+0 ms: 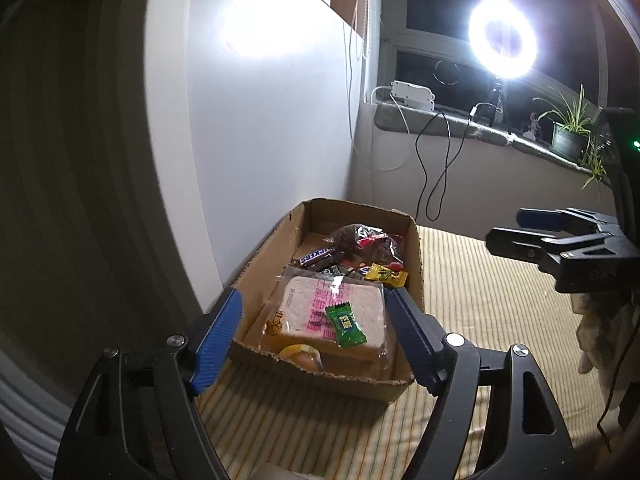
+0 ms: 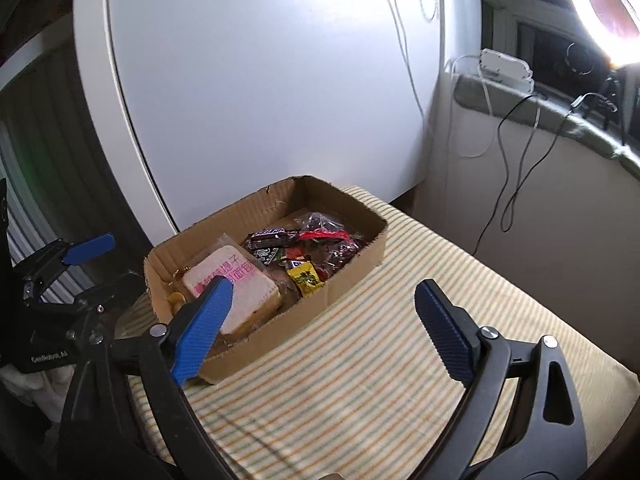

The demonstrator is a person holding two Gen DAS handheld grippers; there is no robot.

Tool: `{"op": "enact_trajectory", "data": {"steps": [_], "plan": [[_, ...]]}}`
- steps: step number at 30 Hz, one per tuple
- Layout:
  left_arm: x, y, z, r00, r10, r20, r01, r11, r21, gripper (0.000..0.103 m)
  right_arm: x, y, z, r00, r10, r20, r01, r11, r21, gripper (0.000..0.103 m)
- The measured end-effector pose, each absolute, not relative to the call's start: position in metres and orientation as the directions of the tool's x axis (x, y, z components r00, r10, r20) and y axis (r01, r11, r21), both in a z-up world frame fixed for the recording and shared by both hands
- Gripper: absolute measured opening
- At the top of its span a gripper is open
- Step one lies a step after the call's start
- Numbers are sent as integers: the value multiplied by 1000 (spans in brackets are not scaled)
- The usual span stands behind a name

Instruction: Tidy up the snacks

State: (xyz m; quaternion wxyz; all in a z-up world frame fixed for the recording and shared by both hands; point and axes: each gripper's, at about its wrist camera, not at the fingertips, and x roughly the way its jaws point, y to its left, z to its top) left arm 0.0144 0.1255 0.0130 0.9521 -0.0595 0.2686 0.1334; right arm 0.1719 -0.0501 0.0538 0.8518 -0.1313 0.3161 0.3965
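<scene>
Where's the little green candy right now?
In the left wrist view the green candy lies on top of the wrapped bread slice at the near end of the cardboard box, nearer the box's right wall.

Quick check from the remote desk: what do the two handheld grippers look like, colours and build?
Both match: the left gripper and right gripper have black plastic frames with cut-out openings, silver round bolts at the pivots, and ribbed blue fingers. The left one's black body, seen from the right wrist, carries small white lettering too small to read. No sleeves or hands show.
</scene>
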Motion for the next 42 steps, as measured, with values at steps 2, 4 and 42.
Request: {"op": "enact_trajectory", "data": {"steps": [2, 4, 42], "plan": [[11, 124, 13, 819, 231, -524, -296, 954, -42, 80, 164, -56, 54, 506, 584, -635, -746, 666, 18, 95], [6, 122, 11, 818, 237, -524, -305, 951, -47, 80, 158, -61, 54, 530, 570, -628, -731, 682, 3, 103], [-8, 107, 6, 813, 254, -525, -323, 946, -43, 80, 119, -82, 47, 543, 566, -620, -728, 686, -12, 103]]}}
